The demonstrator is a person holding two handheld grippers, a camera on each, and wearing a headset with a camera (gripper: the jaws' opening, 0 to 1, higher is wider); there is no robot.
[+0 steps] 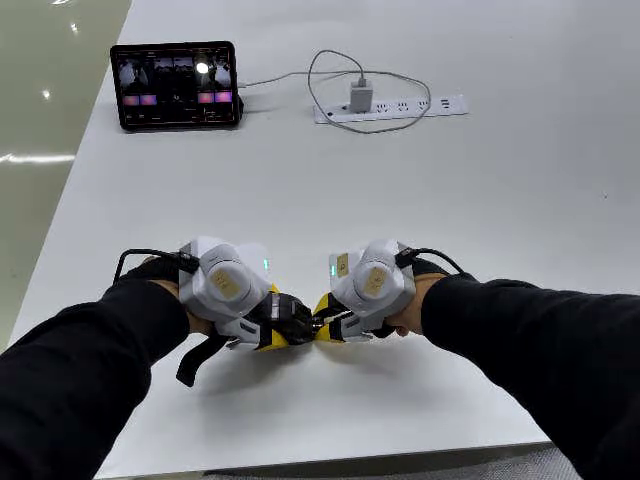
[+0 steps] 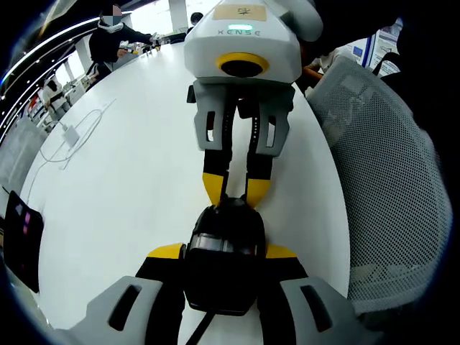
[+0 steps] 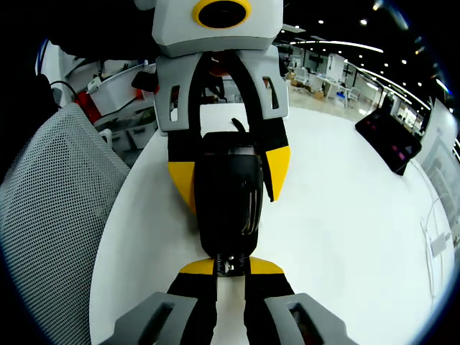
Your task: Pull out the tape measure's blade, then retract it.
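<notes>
Centrally, near the front edge of white table (image 1: pixel 450 200): two hand-held grippers, jaws pointed at one another, almost tip to tip. Forearms in black sleeves (image 1: pixel 70 370) entering from both lower corners, angled inward. A hand wrapped behind each white housing.

Left gripper (image 1: pixel 278 318): jaws clamped on both flanks of black tape measure (image 1: pixel 290 312). Case held between the two grippers, low over the tabletop; contact with the surface not discernible.

Right gripper (image 1: pixel 322 320): jaws pinched tight on blade hook (image 3: pixel 230 264), a small metal tab at the mouth of the case. No length of blade discernible beyond it.

From head view: tablet (image 1: pixel 176 85) with lit screen at far left; power strip (image 1: pixel 400 107) with white charger (image 1: pixel 360 97) and looped cable at far centre. Case largely covered by the housings, hook not made out.

From left gripper view: own yellow tips on the case sides, opposing yellow tips closed just ahead of it. Mesh chair back (image 2: pixel 388 187) alongside. Small figures at the far end of the table.

From right gripper view: hook between own yellow tips, case seen front-on in the other jaws. Case markings unreadable.
</notes>
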